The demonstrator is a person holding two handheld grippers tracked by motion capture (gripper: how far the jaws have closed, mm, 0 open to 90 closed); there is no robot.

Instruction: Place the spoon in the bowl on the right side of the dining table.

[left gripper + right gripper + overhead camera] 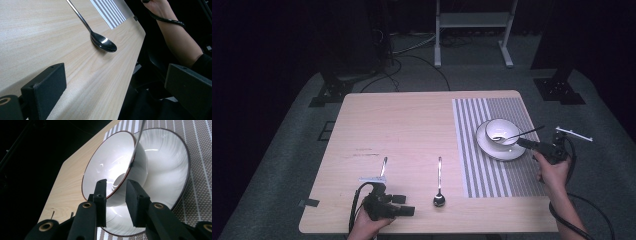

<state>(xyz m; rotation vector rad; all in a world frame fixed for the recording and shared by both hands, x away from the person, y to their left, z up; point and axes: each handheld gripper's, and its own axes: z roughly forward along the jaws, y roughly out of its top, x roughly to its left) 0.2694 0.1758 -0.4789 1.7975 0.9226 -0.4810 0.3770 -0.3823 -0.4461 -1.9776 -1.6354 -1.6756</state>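
Near edge of the tabletop (412, 125): left hand-held gripper (404, 205) rests low, jaws wide apart, nothing between them. A spoon (439, 187) lies just beside it, bowl toward the person; a second utensil (383, 167) sits above the gripper. Far right, on the striped placemat (472, 150): white bowl (502, 131) on a plate (499, 147), a spoon handle (524, 134) leaning out of it. Right hand-held gripper (524, 143) at the bowl's rim, jaws slightly apart astride that rim, not pressing.
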